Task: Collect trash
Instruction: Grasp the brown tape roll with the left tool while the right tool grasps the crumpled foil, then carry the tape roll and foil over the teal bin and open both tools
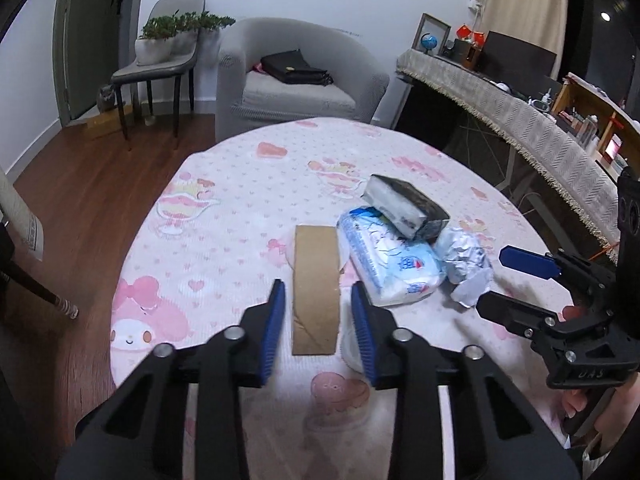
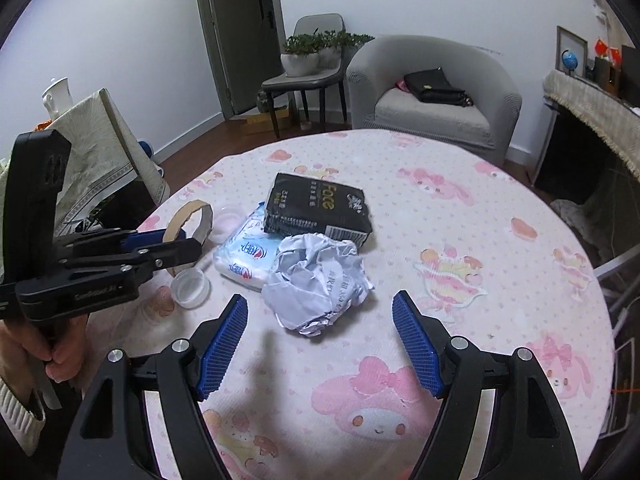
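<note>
Left gripper [image 1: 318, 320] spread, straddling cardboard ring [image 1: 315, 288], lower centre of frame; ring light, stiff, thin-walled — likely best pinched across wall. Right gripper [image 2: 320, 344] spread wide, near crumpled paper [image 2: 318, 286] at frame centre; paper light, crushable, grab anywhere. Tissue packs [image 2: 288, 236] soft; plastic cap [image 2: 191, 287] small, slippery. Worktop [image 2: 460, 208]: round, pink cartoon cloth. Grey armchair [image 2: 434, 92] behind.

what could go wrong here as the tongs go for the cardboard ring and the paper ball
1. The left tongs straddle the cardboard ring, which stands on edge; a squeeze could flatten it or pop it free.
2. A small clear cup sits right beside the ring and could be knocked off.
3. The crumpled paper touches the blue tissue pack, so the open right tongs may drag the pack too.
</note>
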`<state>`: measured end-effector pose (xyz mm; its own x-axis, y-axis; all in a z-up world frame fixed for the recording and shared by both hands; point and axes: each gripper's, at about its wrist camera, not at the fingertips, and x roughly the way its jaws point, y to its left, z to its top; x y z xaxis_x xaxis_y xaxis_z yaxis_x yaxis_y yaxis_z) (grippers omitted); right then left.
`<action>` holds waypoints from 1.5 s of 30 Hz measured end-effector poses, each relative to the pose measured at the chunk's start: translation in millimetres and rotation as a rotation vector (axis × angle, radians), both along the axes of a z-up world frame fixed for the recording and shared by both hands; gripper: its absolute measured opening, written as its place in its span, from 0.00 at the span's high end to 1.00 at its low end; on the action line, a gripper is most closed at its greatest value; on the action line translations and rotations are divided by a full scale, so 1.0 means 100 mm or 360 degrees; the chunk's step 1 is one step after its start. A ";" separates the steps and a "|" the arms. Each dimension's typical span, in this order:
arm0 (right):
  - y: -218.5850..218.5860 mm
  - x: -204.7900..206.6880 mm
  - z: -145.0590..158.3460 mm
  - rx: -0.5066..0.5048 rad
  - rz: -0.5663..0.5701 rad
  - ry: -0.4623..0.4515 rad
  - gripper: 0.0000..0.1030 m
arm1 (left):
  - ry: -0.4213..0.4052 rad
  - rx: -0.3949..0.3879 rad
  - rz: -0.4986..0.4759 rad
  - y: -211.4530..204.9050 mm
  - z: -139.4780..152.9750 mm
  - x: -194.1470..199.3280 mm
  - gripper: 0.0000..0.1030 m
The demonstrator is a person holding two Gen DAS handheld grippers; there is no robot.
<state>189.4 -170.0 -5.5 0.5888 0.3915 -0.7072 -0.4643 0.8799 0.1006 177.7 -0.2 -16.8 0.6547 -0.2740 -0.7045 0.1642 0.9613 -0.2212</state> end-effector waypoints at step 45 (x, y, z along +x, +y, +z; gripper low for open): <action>0.52 -0.46 0.18 0.0130 0.0071 -0.0032 0.45 | -0.0023 0.0088 0.0173 0.65 0.10 -0.98 0.78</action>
